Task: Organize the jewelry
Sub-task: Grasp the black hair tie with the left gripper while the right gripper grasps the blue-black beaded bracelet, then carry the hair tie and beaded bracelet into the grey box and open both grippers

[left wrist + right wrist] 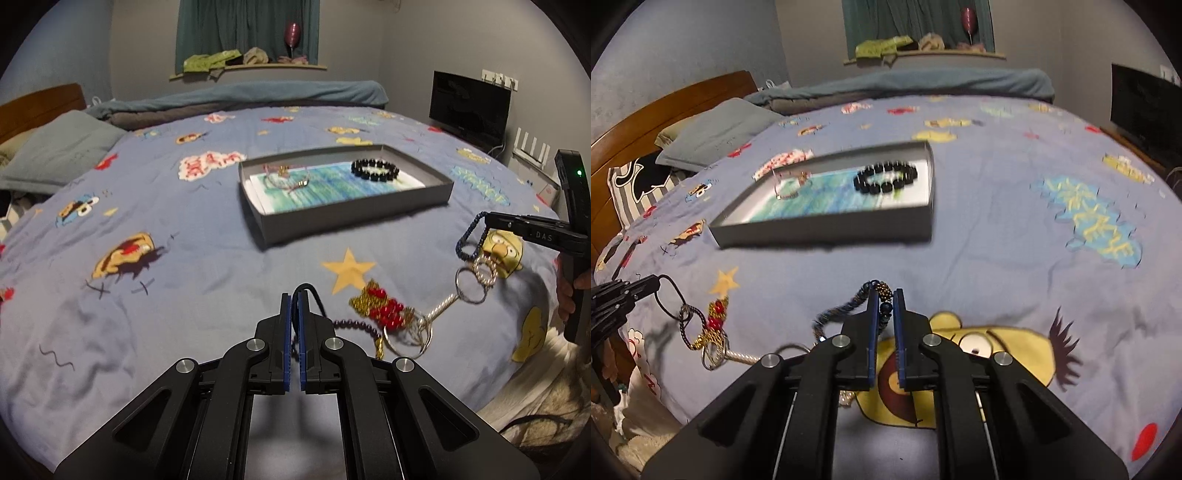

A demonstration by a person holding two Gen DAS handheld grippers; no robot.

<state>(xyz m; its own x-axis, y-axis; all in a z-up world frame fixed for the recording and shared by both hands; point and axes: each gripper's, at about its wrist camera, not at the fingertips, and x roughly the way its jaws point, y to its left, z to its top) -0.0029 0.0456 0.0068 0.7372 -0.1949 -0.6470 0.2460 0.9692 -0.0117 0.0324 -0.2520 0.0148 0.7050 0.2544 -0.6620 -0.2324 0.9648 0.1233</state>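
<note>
Left wrist view, reading left to right: the left gripper is clenched on a thin black cord, which loops out of the jaws toward a strand of dark beads and a red and gold beaded piece lying on the bedsheet. Next along lie 2 metal rings joined by a twisted silver bar. Farthest right, the right gripper is clenched on a dark blue beaded strand, part of which hangs clear of the sheet. The grey tray sits well apart behind them, already holding a black bead bracelet and a thin pink and gold chain. Judgement: these pieces appear interlinked or at least overlapping, so 2 grippers pulling apart could tighten a knot or snap a fine link. The blue strand's free end seems to lie against the ring cluster; lifting may drag the whole tangle along. Either grip is narrow and could slip under load, dropping a piece short of the tray.
</note>
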